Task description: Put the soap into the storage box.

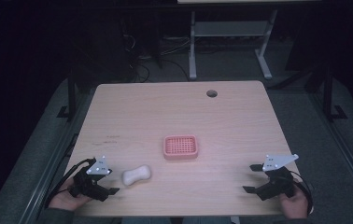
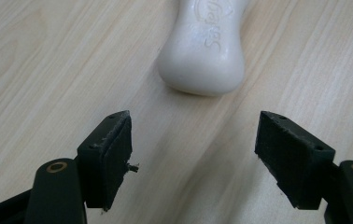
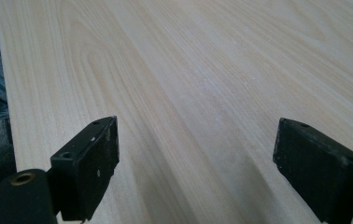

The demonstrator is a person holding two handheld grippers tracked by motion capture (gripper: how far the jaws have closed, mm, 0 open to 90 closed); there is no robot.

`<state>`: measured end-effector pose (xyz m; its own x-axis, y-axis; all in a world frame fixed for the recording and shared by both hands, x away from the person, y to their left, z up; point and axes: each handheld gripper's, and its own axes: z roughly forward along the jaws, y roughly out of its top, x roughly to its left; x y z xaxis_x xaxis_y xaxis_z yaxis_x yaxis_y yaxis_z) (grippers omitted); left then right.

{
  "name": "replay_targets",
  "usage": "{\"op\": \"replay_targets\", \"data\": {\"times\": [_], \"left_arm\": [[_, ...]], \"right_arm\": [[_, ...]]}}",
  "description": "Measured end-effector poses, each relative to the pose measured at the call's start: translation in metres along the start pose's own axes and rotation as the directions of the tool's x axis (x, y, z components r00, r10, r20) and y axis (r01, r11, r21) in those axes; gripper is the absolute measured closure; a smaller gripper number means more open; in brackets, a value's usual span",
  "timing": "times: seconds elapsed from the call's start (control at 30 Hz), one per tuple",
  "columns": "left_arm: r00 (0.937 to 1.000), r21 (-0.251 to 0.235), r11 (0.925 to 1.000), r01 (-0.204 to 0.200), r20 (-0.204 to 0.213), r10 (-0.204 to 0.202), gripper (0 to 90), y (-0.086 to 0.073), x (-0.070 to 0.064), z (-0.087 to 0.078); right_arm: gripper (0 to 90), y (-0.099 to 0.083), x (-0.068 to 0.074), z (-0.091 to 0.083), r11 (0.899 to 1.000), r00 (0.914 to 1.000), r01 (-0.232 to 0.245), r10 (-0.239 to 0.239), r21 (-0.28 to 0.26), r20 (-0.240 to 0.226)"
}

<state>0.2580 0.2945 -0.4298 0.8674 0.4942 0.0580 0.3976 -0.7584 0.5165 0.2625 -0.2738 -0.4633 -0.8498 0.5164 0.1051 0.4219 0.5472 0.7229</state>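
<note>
**Both grippers spread wide, soap bar just ahead of the left one**

The left gripper (image 2: 193, 154) has its jaws wide apart and holds nothing; the white soap bar (image 2: 207, 51) lies on the wooden table (image 2: 48, 60) just beyond the fingertips, untouched, in line with the gap. The right gripper (image 3: 195, 168) is likewise spread, with bare tabletop between its jaws. From above, the soap sits at the table's near left, and a pink soap dish (image 1: 180, 147) sits near it, toward the centre.
</note>
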Motion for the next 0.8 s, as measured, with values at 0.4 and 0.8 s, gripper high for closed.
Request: {"op": "replay_targets", "data": {"times": [0.4, 0.8], "left_arm": [[0.9999, 0.014, 0.9998, -0.014, 0.009, 0.014, 27.0, 0.008, -0.001, 0.005], [0.999, 0.011, 0.9991, -0.041, 0.017, 0.041, 27.0, 0.02, -0.002, 0.008]], "right_arm": [[14.0, 0.001, 0.0, 0.001, 1.0, 1.0, 0.006, -0.006, 0.001, -0.005], [14.1, 0.002, 0.0, 0.002, 1.0, 0.9999, 0.012, -0.012, -0.003, -0.011]]}}
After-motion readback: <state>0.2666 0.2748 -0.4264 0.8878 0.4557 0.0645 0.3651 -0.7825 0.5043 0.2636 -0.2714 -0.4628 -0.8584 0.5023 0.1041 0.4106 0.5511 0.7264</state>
